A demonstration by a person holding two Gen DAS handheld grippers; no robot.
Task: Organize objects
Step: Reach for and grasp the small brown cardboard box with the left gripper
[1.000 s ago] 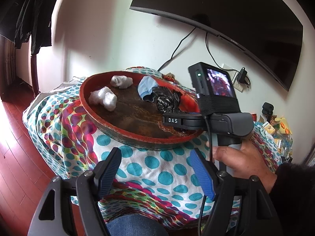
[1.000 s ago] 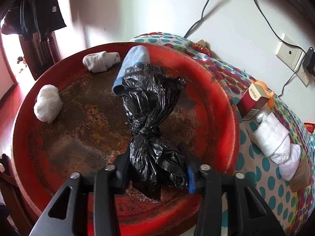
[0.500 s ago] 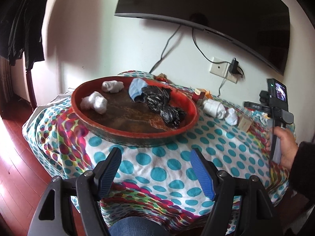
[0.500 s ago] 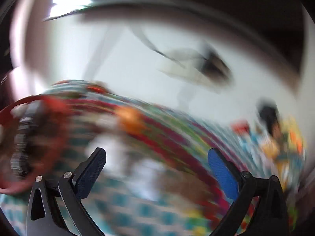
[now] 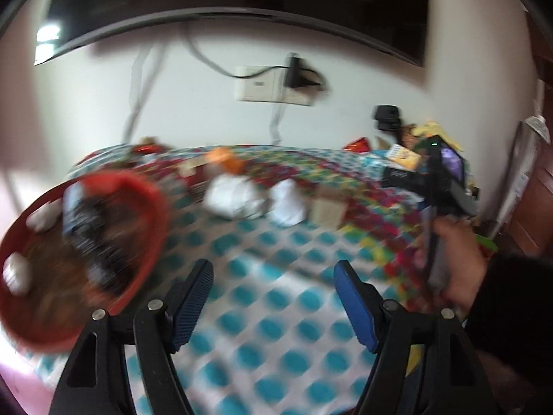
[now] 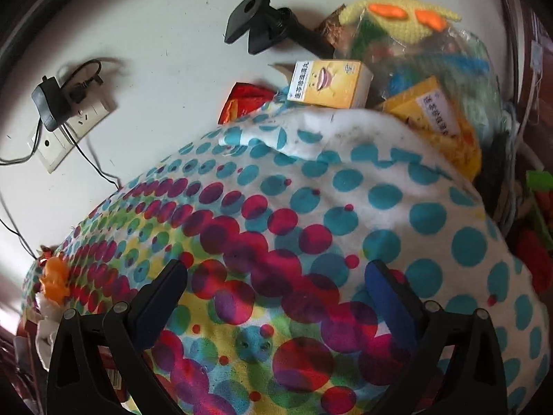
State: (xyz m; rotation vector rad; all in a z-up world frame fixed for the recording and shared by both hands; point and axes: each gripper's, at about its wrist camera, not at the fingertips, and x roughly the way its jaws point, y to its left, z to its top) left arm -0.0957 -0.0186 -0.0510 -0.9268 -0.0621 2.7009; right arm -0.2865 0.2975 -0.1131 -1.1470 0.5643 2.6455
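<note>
In the blurred left wrist view, a red round tray [image 5: 148,190] at left holds a black plastic bag [image 5: 93,228], a blue cloth and white wads [image 5: 43,219]. Two white wads [image 5: 235,197] and a small tan box [image 5: 328,211] lie on the dotted cloth right of it. My left gripper [image 5: 273,276] is open and empty above the cloth. The right hand and its tool [image 5: 446,190] show at right. My right gripper [image 6: 276,280] is open and empty over the table's dotted cloth [image 6: 311,207].
Yellow boxes [image 6: 328,84], a knitted yellow toy [image 6: 397,17], a red foil packet [image 6: 242,103] and a black clamp [image 6: 266,31] crowd the table's far right. Wall sockets with a plugged charger [image 6: 52,103] are behind. An orange item [image 6: 55,276] sits at left.
My right gripper let go of the black bag in the tray and swung right across the table. My left gripper also turned right, so the tray now sits at left.
</note>
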